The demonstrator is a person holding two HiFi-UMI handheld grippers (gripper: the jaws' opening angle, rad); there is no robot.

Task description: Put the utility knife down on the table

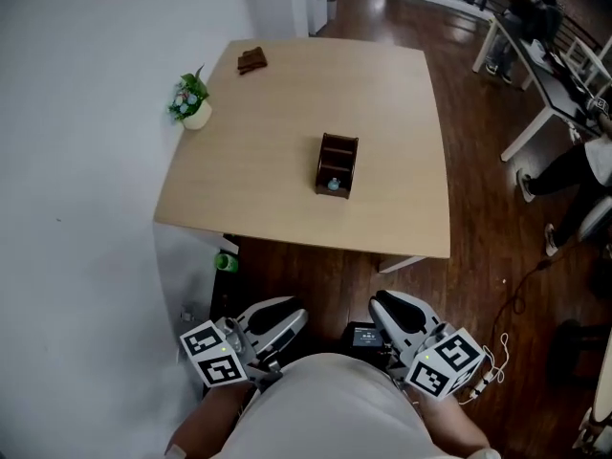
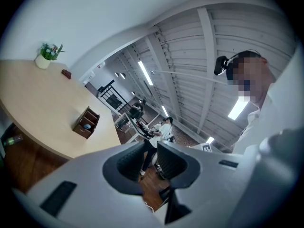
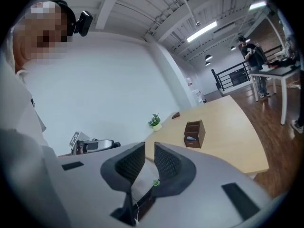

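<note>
My left gripper [image 2: 150, 149] holds its jaws a narrow gap apart, and nothing is between them; through the gap I see only far-off floor and people. My right gripper [image 3: 149, 148] is the same, jaws a slit apart and empty. I hold both close against my body, short of the near edge of the table [image 1: 287, 142], one to either side of me.

Neither gripper has the knife, and I cannot pick it out for certain anywhere. A brown box [image 1: 337, 164] stands near the middle of the table, well apart from both grippers. A small pale-blue thing [image 1: 333, 185] lies in its nearest compartment, too small for me to tell what it is. A potted plant [image 1: 191, 98] sits at the left edge, and a dark brown thing [image 1: 251, 60] lies at the far corner.
</note>
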